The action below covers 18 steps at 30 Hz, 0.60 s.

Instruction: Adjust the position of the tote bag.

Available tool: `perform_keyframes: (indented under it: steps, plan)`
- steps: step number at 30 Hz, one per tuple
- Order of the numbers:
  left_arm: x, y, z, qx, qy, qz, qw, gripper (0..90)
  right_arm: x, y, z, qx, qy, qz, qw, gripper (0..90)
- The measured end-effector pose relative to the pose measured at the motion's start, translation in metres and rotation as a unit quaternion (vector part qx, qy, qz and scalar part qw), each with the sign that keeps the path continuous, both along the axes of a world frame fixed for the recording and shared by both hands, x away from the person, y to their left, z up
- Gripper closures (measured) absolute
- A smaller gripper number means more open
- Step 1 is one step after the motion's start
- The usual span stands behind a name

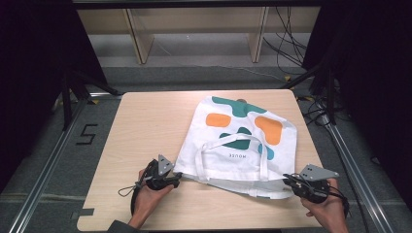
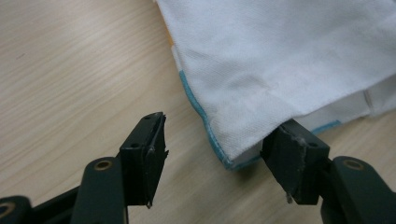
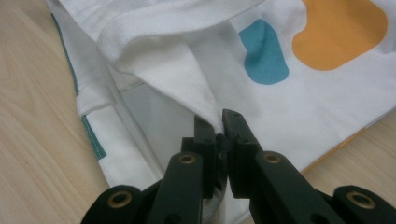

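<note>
White tote bag (image 1: 238, 145) on a wooden table (image 1: 145, 126).
Right gripper (image 3: 218, 128) pinches its rim fabric; left gripper (image 2: 224, 142) gapes, a corner between its jaws.

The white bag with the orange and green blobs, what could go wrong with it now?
1. The left gripper is open, and the tote bag corner lies between its jaws but is not pinched. If it closes a little off, it might miss the corner.
2. The right gripper is shut on only a thin fold at the bag's edge, so a pull might let the cloth slip out.
3. The long handles lie loose on top and could get tangled or bunched.
</note>
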<state>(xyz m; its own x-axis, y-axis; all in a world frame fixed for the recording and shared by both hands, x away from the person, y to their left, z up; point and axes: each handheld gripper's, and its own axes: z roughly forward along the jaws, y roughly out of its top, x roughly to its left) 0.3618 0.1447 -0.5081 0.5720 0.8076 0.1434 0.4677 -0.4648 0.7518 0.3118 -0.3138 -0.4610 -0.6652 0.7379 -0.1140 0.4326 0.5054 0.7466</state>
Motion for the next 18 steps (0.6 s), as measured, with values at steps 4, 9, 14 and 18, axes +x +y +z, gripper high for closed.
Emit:
perform_keyframes:
  steps: [4, 9, 14, 18]
  plan:
    - [0.006, -0.007, 0.001, -0.025, -0.033, -0.007, 0.9991, 43.6, 0.002, 0.001, -0.003, 0.002, 0.008, -0.002, 1.0, 81.2]
    - [0.01, -0.009, 0.006, 0.013, -0.051, -0.053, 0.9972, 72.5, 0.002, 0.004, -0.007, -0.014, 0.016, 0.0, 0.9998, 80.4]
    - [-0.004, -0.007, 0.012, 0.02, -0.045, -0.082, 0.9954, 77.3, 0.004, 0.004, -0.011, -0.062, 0.0, 0.013, 0.998, 84.8]
    - [-0.03, -0.003, 0.015, 0.038, -0.035, -0.109, 0.9926, 78.3, 0.006, 0.001, -0.012, -0.058, 0.006, 0.006, 0.9983, 85.8]
